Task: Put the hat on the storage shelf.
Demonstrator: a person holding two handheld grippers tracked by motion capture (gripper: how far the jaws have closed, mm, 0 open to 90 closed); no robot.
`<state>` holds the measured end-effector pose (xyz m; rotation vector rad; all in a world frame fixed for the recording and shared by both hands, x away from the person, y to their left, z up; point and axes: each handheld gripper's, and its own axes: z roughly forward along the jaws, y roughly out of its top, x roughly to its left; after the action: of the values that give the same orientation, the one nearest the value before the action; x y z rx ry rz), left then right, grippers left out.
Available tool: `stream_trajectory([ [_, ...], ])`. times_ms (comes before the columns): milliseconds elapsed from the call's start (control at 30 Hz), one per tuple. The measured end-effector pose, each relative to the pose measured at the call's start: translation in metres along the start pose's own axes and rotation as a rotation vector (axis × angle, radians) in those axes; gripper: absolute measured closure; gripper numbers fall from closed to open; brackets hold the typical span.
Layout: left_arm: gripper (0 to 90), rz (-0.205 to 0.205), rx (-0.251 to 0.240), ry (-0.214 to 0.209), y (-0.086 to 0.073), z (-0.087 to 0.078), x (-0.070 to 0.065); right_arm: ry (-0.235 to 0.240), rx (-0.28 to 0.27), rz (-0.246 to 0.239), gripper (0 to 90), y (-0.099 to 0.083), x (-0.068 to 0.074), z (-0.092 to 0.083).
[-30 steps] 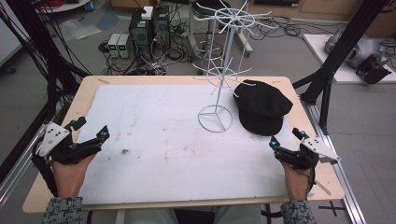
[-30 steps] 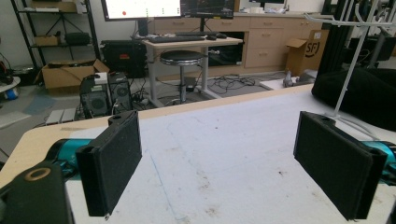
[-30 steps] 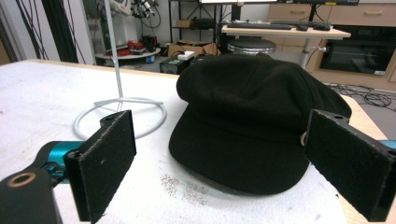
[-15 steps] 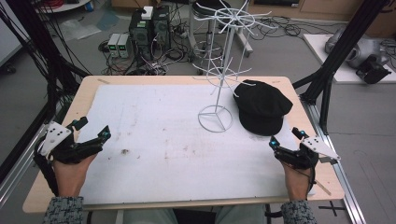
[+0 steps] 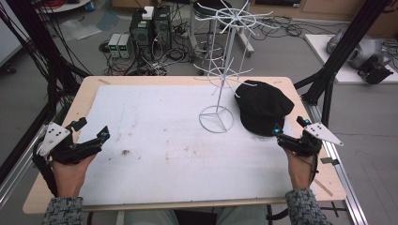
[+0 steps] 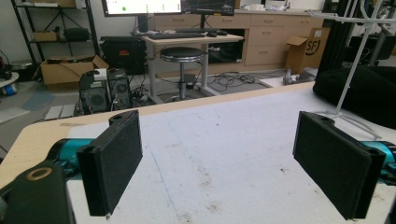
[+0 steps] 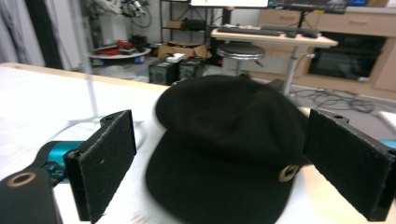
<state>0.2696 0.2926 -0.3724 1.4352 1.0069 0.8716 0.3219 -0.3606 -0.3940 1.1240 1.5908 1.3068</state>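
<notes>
A black cap (image 5: 263, 107) lies on the white mat at the table's right, its brim toward me; the right gripper view has the cap (image 7: 229, 140) close ahead. Beside it stands a white wire rack (image 5: 220, 70) with a round base. My right gripper (image 5: 290, 129) hovers just in front of the cap's brim, open and empty (image 7: 224, 168). Open and empty too, my left gripper (image 5: 90, 130) stays low at the table's left edge (image 6: 224, 163), far from the cap (image 6: 364, 93).
The white mat (image 5: 169, 136) covers most of the wooden table (image 5: 84, 93) and carries a few dark specks. Black frame posts (image 5: 328, 79) stand at the right corner. Computers and cables (image 5: 150, 33) sit on the floor beyond the far edge.
The right gripper has edged slightly toward the cap's brim. The left gripper holds about the same spot.
</notes>
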Motion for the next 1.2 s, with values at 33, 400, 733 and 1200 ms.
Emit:
stream_trajectory([
  [33,15.8,-0.003,0.002,0.002,-0.001,0.0,0.001,-0.013,0.002,-0.015,8.4,0.006,-0.007,0.008],
  [400,15.8,-0.012,0.019,0.021,-0.007,0.001,0.006,0.009,0.017,-0.02,8.5,0.05,-0.045,0.053],
  [733,15.8,-0.02,0.04,0.021,-0.014,0.006,0.007,0.012,0.004,0.009,8.5,0.07,-0.065,0.095],
  [1200,15.8,-0.027,0.039,0.029,-0.015,0.004,0.011,0.052,0.127,0.027,8.9,0.065,-0.085,0.168],
])
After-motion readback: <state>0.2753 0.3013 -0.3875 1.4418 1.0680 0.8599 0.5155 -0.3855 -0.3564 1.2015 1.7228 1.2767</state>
